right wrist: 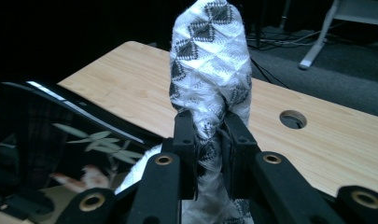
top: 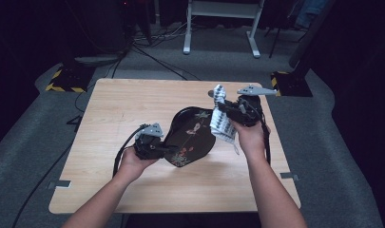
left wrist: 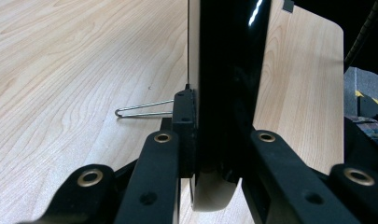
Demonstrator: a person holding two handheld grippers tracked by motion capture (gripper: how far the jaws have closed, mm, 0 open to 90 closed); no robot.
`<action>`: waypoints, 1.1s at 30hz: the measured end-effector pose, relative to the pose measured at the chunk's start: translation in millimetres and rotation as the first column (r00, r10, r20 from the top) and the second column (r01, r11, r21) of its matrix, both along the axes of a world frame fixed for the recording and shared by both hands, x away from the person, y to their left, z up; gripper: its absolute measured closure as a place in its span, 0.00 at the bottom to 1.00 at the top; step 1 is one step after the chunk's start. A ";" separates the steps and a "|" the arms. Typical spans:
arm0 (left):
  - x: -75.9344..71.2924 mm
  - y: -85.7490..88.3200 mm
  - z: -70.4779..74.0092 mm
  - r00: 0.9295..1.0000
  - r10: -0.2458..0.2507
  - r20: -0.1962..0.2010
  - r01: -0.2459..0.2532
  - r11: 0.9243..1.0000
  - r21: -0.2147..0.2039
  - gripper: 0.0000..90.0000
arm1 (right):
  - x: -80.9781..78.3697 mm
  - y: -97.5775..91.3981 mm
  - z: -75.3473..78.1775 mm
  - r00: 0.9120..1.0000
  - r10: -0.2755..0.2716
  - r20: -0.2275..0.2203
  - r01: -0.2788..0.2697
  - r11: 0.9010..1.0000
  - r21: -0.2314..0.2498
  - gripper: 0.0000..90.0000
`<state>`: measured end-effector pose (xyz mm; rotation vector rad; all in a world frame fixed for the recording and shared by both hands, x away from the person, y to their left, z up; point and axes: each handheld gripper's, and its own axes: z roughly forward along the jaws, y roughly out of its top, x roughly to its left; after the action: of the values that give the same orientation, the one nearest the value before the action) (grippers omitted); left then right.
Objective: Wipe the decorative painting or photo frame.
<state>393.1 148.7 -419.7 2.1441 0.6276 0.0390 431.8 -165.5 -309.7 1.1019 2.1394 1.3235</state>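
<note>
A black lacquered tray (top: 190, 135) painted with flowers and a bird stands tilted on edge over the wooden table (top: 128, 104). My left gripper (top: 168, 148) is shut on its lower left rim; in the left gripper view the glossy rim (left wrist: 228, 70) sits clamped in my left gripper (left wrist: 218, 135). My right gripper (top: 223, 111) is shut on a white cloth (top: 222, 121) with a grey diamond pattern, held against the tray's upper right edge. In the right gripper view the cloth (right wrist: 210, 60) bunches upward out of my right gripper (right wrist: 210, 135), with the tray (right wrist: 60, 135) at the left.
A thin metal wire loop (left wrist: 144, 108) sticks out beside the left jaw, over the table (left wrist: 84, 70). The tabletop has a round hole (right wrist: 292, 119) near its far edge. Beyond the table stand a white desk frame (top: 221, 28), floor cables and striped stand bases (top: 66, 80).
</note>
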 end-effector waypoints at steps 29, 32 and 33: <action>-0.8 -1.9 0.3 1.000 -0.008 0.016 0.008 1.000 0.011 0.89 | -3.7 -3.5 -16.3 0.996 0.079 -0.035 -0.080 0.997 -0.013 0.85; -0.8 -2.0 0.2 1.000 -0.009 0.016 0.008 1.000 0.011 0.89 | -1.8 -6.9 -19.0 0.996 0.071 -0.049 -0.071 0.997 -0.006 0.85; -0.6 -1.9 0.2 1.000 -0.009 0.016 0.009 1.000 0.011 0.89 | -1.4 -7.8 -19.7 0.996 0.071 -0.051 -0.071 0.997 -0.005 0.85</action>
<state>392.5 146.8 -419.4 2.1556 0.6098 0.0543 430.4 -173.3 -329.4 1.0769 2.2374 1.3318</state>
